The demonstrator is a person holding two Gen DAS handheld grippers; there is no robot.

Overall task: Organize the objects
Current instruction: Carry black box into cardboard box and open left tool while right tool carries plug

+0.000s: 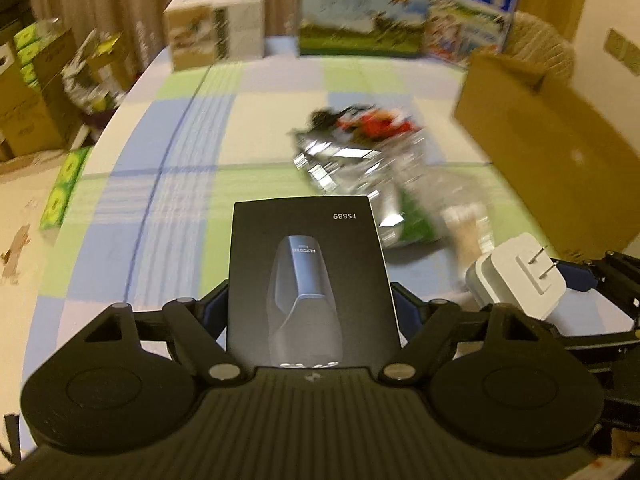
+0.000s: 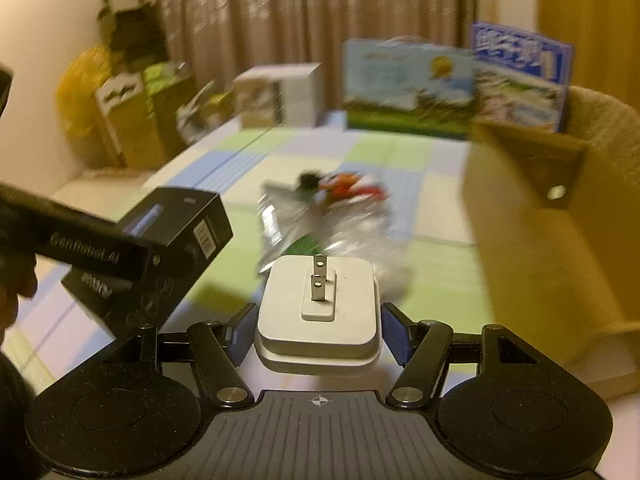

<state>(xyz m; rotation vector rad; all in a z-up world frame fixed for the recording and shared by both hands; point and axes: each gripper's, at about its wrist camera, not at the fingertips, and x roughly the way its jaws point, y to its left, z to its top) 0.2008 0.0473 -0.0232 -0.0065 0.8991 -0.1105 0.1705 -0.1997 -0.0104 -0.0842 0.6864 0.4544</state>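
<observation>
The left gripper (image 1: pixel 310 304) has its two blue pads pressed on the sides of a flat black cardboard box with a picture of a dark shaver on it (image 1: pixel 308 276). The box fills the lower middle of the left wrist view and is up off the table.

The right gripper (image 2: pixel 318 330) squeezes a white square plastic charger with two metal prongs (image 2: pixel 318 312). The prongs point up. It sits in the lower middle of the right wrist view, also off the table.

In the right wrist view the black box shows at the middle left, with the left gripper's dark finger across it. In the left wrist view the white charger shows at the lower right.

Past both, in the middle of each frame, a shiny silver and red pile of snack bags (image 1: pixel 356 148) lies on the checked green, blue and cream tablecloth (image 1: pixel 168 168). An open brown cardboard box (image 1: pixel 548 148) stands at the right. Picture boxes (image 1: pixel 360 12) stand at the top, along the table's far edge.
</observation>
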